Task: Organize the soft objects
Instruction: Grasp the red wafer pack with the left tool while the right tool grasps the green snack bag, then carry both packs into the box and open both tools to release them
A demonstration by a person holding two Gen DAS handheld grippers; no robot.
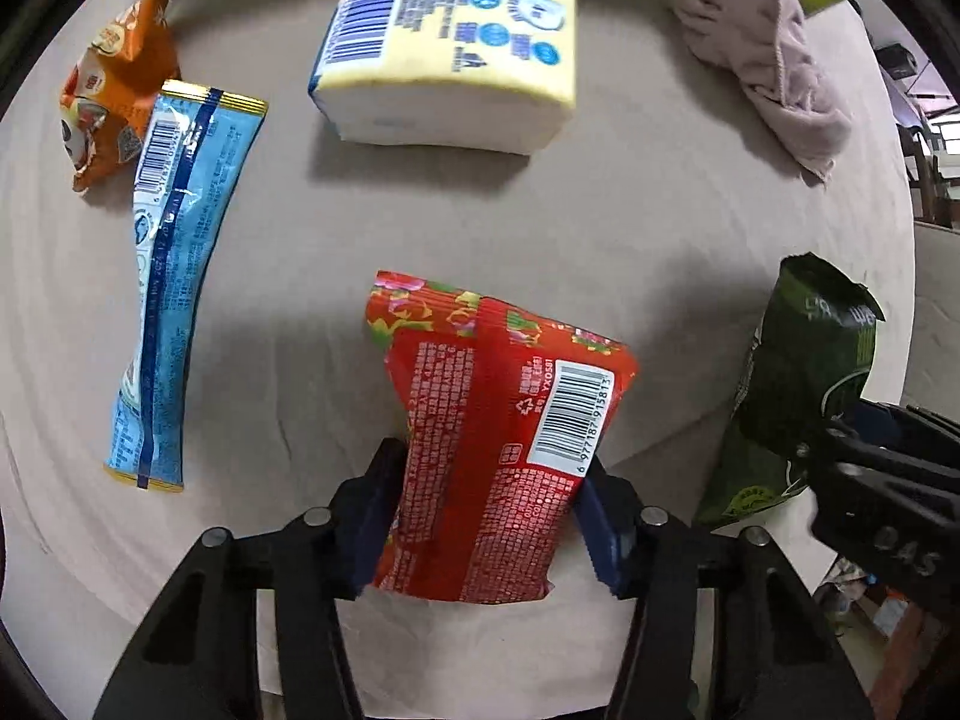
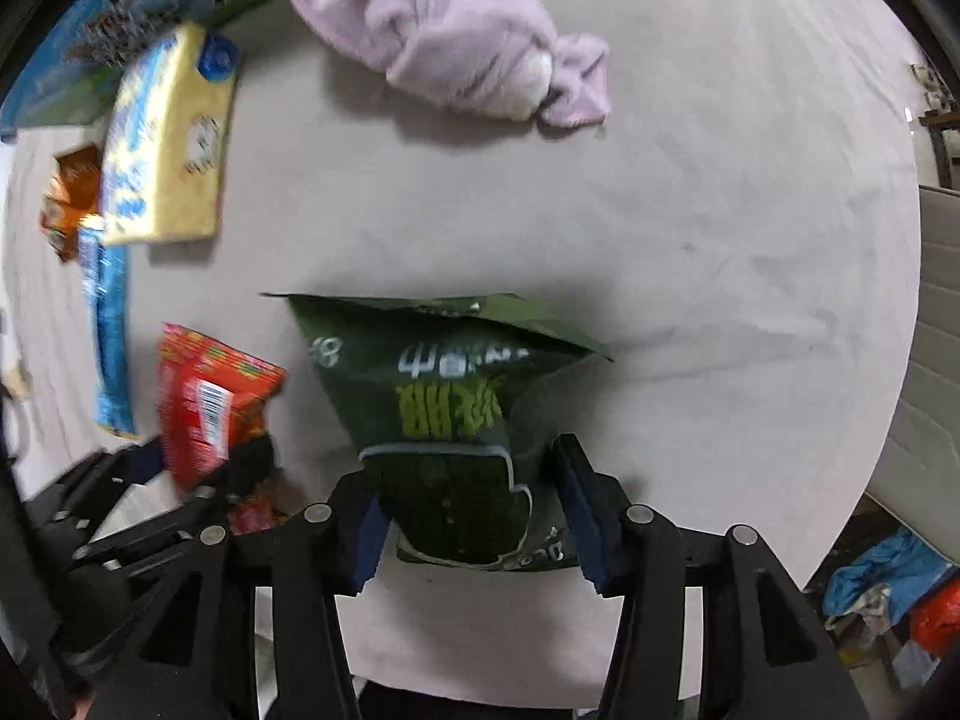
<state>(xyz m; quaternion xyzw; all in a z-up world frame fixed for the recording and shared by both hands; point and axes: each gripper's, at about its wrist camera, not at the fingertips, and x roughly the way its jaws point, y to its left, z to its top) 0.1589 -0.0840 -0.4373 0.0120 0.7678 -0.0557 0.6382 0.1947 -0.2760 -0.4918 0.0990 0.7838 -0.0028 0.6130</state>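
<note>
My left gripper [image 1: 489,516] is shut on a red snack packet [image 1: 498,420] and holds it over the round table [image 1: 420,228]. My right gripper [image 2: 474,510] is shut on a dark green snack bag [image 2: 444,396], also held above the table. The green bag [image 1: 792,384] shows at the right of the left wrist view, and the red packet [image 2: 210,402] at the left of the right wrist view. A yellow tissue pack [image 1: 450,42], a blue packet [image 1: 174,276], an orange packet [image 1: 114,90] and a pink cloth [image 1: 768,54] lie on the table.
The table has a beige cover and its edge [image 2: 900,360] runs close on the right. The pink cloth [image 2: 444,36] lies at the far side, the tissue pack [image 2: 168,138] at the far left. Clutter [image 2: 888,588] sits on the floor at the lower right.
</note>
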